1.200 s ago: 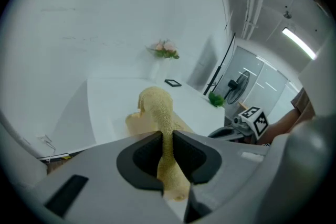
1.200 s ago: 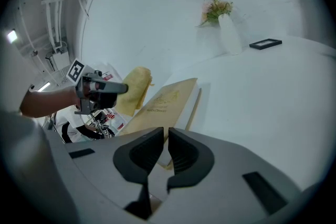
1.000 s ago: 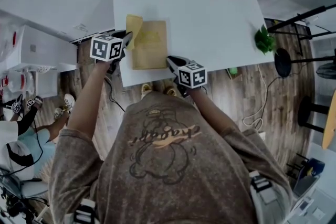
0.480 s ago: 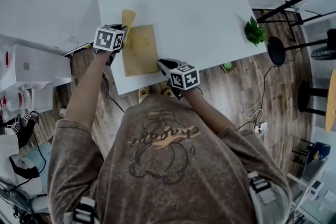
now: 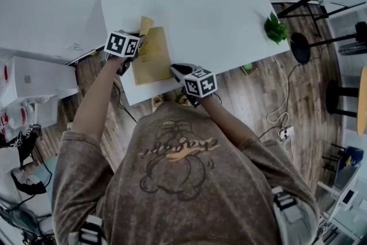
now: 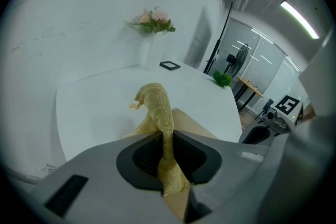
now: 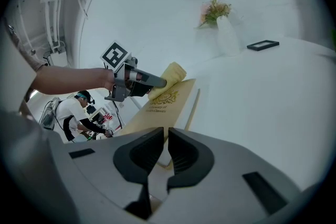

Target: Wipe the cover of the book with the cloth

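My left tongs (image 6: 168, 147) pinch cloth (image 6: 156, 105) over book (image 5: 152, 55), its 10 o'clock corner. Long axis runs 12 to 6. My right tongs (image 7: 165, 152) clamp its 5 o'clock corner.

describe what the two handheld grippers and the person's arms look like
Both the left gripper and the right gripper have pale grey moulded bodies with darker, curved jaw pads. Each carries a white cube printed with black square markers. The person wears a brownish-grey short-sleeved T-shirt with a cartoon print; the arms are bare below the sleeves.
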